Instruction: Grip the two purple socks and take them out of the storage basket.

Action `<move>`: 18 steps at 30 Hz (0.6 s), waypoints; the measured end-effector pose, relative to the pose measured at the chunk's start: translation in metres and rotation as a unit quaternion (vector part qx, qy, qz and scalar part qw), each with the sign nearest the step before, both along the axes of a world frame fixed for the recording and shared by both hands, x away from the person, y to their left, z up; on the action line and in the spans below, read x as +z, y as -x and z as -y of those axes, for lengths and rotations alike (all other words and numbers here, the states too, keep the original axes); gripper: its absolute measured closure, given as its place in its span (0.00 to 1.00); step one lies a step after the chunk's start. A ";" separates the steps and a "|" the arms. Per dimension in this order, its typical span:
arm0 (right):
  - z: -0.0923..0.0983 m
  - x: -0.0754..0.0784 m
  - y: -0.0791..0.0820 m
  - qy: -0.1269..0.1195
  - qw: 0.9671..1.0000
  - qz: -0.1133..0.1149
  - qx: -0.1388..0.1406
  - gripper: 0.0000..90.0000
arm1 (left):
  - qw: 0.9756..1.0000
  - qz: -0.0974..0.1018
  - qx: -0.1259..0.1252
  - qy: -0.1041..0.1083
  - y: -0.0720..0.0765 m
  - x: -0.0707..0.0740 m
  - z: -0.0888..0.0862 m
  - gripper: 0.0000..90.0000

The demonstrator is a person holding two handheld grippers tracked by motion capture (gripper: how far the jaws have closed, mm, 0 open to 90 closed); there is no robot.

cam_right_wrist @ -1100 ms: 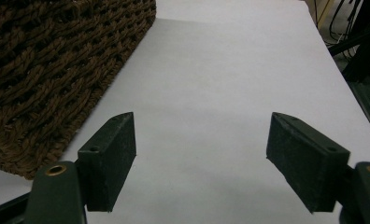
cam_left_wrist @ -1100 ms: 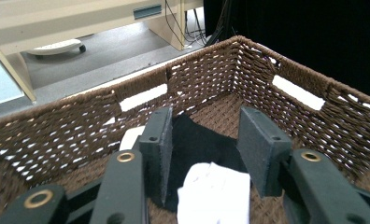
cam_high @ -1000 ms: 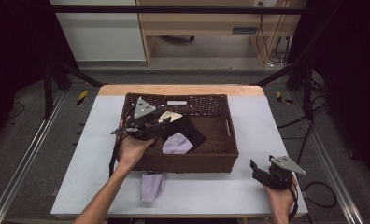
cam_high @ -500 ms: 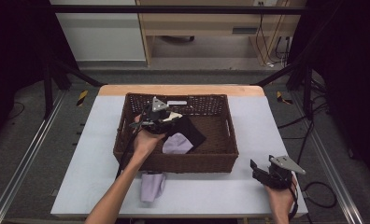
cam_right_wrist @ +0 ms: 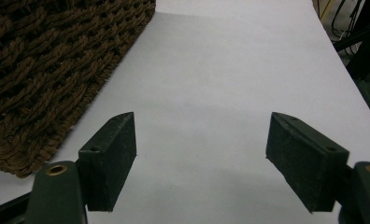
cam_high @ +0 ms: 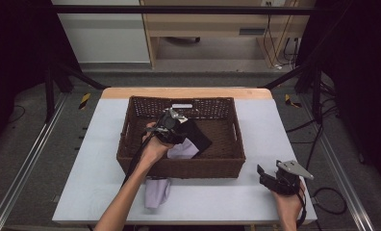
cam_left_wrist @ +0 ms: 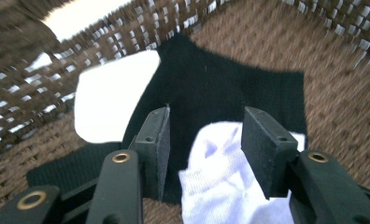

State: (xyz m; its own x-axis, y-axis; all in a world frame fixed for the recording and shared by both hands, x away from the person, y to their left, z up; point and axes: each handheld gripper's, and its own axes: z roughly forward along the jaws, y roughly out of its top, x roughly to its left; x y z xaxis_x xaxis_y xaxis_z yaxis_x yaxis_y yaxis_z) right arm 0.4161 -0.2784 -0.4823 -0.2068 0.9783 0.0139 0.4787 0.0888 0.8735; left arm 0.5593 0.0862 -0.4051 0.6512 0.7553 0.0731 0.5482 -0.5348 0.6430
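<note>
- Left gripper (cam_high: 171,126), inside the wicker basket (cam_high: 227,166), jaws just opening, empty above a black cloth (cam_left_wrist: 230,88).
- Right gripper (cam_high: 270,179), right of the basket, jaws wide apart, empty.

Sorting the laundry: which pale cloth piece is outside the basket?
The lavender cloth on the table before the basket's front wall; the other pale piece lies inside, on the black cloth.

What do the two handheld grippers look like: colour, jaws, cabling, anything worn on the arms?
Both are black. The left gripper and right gripper each have two flat rectangular black pads on dark arms with brass-coloured rivets. The right one carries a grey three-cornered plate on top. A black cable trails from the left one. Forearms are bare, no sleeves or gloves.
</note>
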 end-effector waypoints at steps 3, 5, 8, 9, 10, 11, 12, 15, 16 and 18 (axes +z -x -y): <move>0.000 0.000 0.000 -0.001 1.000 0.000 -0.001 0.27 | 1.000 -0.011 -0.004 -0.018 -0.001 -0.003 0.003 0.56; 0.000 0.000 0.000 -0.003 1.000 0.000 -0.002 0.27 | 0.999 -0.020 -0.011 -0.030 -0.002 -0.006 0.005 0.55; 0.000 0.000 0.000 -0.004 1.000 -0.003 -0.002 0.27 | 0.999 -0.024 -0.025 -0.034 -0.001 -0.008 0.008 0.54; 0.000 -0.001 0.000 -0.002 1.000 -0.003 -0.002 0.27 | 0.999 -0.027 -0.028 -0.034 -0.001 -0.009 0.008 0.54; 0.000 -0.001 0.000 -0.002 1.000 -0.003 -0.002 0.26 | 0.998 -0.030 -0.032 -0.033 -0.001 -0.009 0.009 0.54; 0.000 -0.001 0.000 -0.002 1.000 -0.004 -0.002 0.26 | 0.998 -0.036 -0.035 -0.035 -0.001 -0.010 0.009 0.53; 0.000 -0.001 0.000 -0.002 1.000 -0.003 -0.002 0.26 | 0.998 -0.041 -0.038 -0.039 -0.001 -0.011 0.010 0.53; 0.000 0.000 0.000 -0.002 1.000 -0.003 -0.001 0.26 | 0.996 -0.058 -0.043 -0.047 -0.003 -0.014 0.012 0.53; 0.000 0.000 0.000 -0.002 1.000 -0.002 -0.001 0.26 | 0.996 -0.061 -0.044 -0.050 -0.004 -0.015 0.012 0.53; 0.000 -0.001 0.000 -0.002 1.000 -0.003 -0.002 0.26 | 0.996 -0.068 -0.039 -0.047 -0.005 -0.015 0.012 0.55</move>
State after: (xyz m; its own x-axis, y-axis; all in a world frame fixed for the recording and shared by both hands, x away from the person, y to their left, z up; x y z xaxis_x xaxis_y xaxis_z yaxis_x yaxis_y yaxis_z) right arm 0.4164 -0.2785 -0.4829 -0.2036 0.9789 0.0190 0.4844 0.0838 0.8708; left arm 0.5643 0.0738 -0.4202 0.7162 0.6963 0.0481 0.5814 -0.6333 0.5108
